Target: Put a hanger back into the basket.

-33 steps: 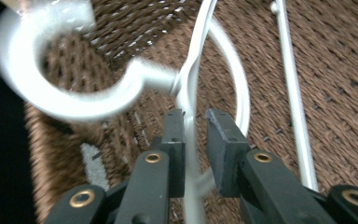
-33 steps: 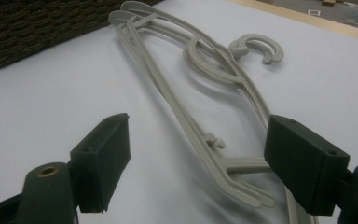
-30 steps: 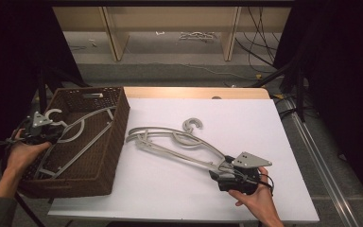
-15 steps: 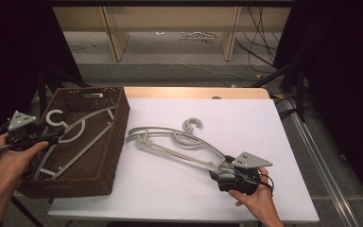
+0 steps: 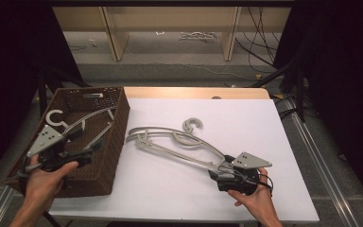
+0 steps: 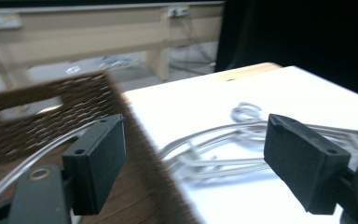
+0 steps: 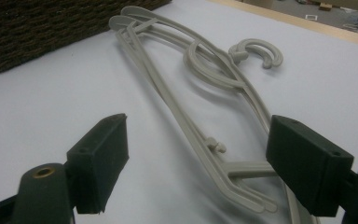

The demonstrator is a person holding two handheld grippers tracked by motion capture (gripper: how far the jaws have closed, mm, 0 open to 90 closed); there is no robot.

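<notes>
A grey plastic hanger (image 5: 82, 120) lies in the brown wicker basket (image 5: 118, 127) at the table's left. My left gripper (image 5: 86, 142) hovers over the basket's near right part. Its jaws have just been opening and stand wide with nothing between them. In the left gripper view (image 6: 193, 126) the basket wall (image 6: 42, 121) and the hanger (image 6: 37, 154) lie beyond the jaws. A stack of grey hangers (image 5: 170, 144) rests on the white table. My right gripper (image 5: 220, 170) sits at their near end, open; the hangers' (image 7: 200, 70) tips lie between its pads (image 7: 307, 163), untouched.
The white table top (image 5: 264, 127) has a wooden strip along its far edge. Beyond it stand wooden shelf legs (image 5: 116, 33) and loose cables (image 5: 260, 28) on the floor. Dark curtains close in both sides.
My left gripper has left the hanger's hook in the basket, swung out left, then toward the basket's near right side, with its jaws wider. The right gripper has kept still.
</notes>
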